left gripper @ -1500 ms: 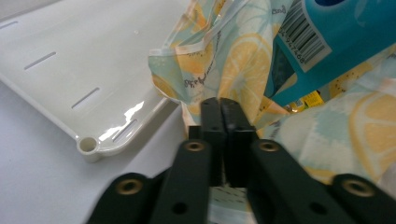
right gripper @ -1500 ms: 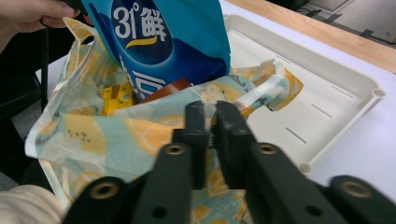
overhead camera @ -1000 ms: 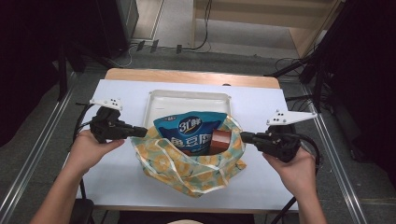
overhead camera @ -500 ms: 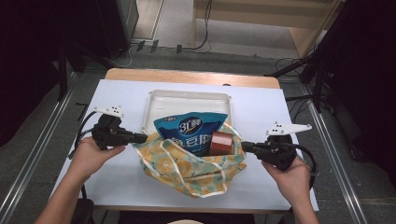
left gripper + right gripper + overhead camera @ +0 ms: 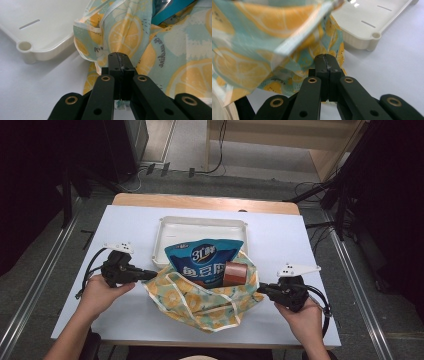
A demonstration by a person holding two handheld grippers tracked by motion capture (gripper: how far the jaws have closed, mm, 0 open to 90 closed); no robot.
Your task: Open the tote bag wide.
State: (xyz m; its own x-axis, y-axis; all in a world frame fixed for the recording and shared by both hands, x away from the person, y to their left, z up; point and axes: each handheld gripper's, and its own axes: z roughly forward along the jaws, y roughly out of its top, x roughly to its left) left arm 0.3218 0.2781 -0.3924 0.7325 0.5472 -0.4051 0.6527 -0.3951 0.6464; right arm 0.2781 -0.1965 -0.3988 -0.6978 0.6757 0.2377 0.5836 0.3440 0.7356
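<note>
On the bench [image 5: 125,227] you have one lemon-print cloth bag [image 5: 210,300], one white tray [image 5: 200,227] just behind it, and inside the bag one blue snack pouch [image 5: 202,260] and one brown tape roll [image 5: 233,273]. Your left gripper [image 5: 150,274] and right gripper [image 5: 261,289] lie about level, each pointing inward from its own side at the bag's opposite edges, your hands low near the bench. Each gripper's fingers [image 5: 119,67] are clenched on a fold of the bag's fabric.

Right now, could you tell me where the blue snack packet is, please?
In the high view, the blue snack packet stands in the open lemon-print bag at the table's middle, beside a brown roll, just before the white tray.
</note>
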